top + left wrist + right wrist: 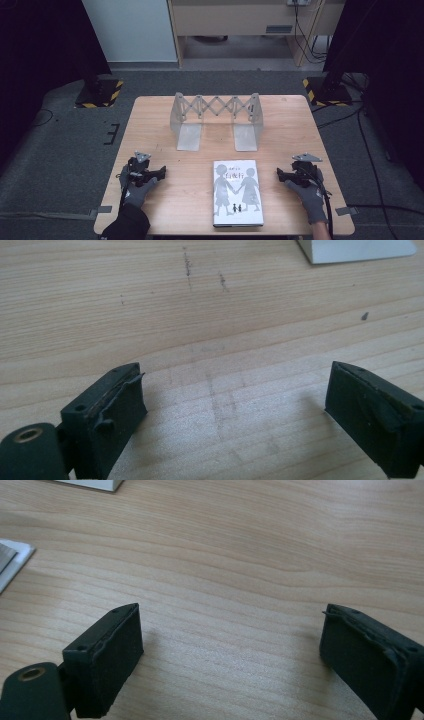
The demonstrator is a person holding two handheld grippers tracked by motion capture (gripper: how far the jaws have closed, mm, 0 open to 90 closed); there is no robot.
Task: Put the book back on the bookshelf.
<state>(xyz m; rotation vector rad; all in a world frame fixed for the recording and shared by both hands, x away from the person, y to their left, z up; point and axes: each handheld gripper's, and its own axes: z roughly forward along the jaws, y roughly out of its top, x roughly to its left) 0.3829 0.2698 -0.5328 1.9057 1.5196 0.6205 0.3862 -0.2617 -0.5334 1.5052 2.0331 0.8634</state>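
While both hands rest at the near edge of the table (150, 107), we see the layout from the high view: book (237, 192) lying flat, cover up, near the front edge, between the left gripper (159, 172) and the right gripper (280, 173). Neither touches it; left sits well apart from it, right nearer. Behind the book, toward the far side, stands a grey metal expandable rack (216, 120) with a scissor-lattice back and two flat end plates resting on the wood.

Cover: white, two grey silhouette figures holding hands, two tiny dark figures below. Title is a few characters near the top, too small for us to read. No other labels visible.

Left gripper view adds what overhead misses: jaws wide apart, bare wood between them, nothing held, faint dark scuff marks on the grain, corner of a pale plate at top right. Right gripper view: jaws equally wide, empty, with pale corners at top left and left edge.
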